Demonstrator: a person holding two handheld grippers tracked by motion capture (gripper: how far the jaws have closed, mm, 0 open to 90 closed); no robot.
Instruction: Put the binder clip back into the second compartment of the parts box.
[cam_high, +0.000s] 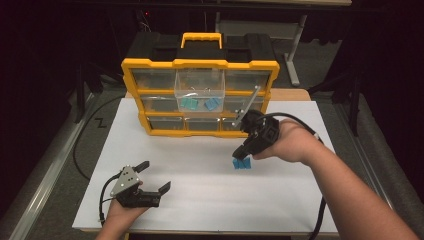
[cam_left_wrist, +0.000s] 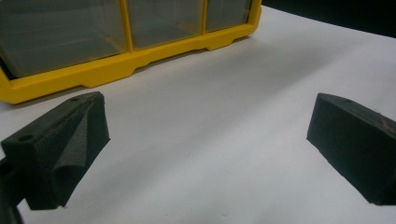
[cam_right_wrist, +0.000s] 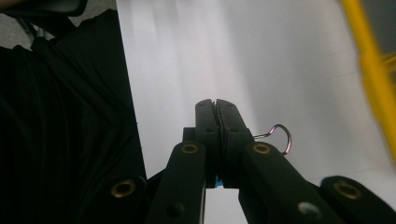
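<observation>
My right gripper (cam_high: 241, 153) hangs over the white board to the right of centre, jaws pointing down. It is shut on a small blue binder clip (cam_high: 241, 163). In the right gripper view the jaws (cam_right_wrist: 216, 105) are pressed together, with the clip's wire loop (cam_right_wrist: 281, 136) sticking out beside them and a sliver of blue (cam_right_wrist: 217, 180) lower down. My left gripper (cam_high: 156, 176) rests low at the front left, open with nothing between its fingers (cam_left_wrist: 205, 126). A clear drawer (cam_high: 200, 82) stands pulled out of the yellow organiser (cam_high: 150, 64), with two blue clips (cam_high: 189, 103) in it.
The organiser (cam_left_wrist: 116, 65) stands at the back of the white board (cam_high: 200, 200), its other drawers closed. A cable (cam_high: 320, 215) trails from the right gripper along the forearm. Dark floor and table legs surround the board.
</observation>
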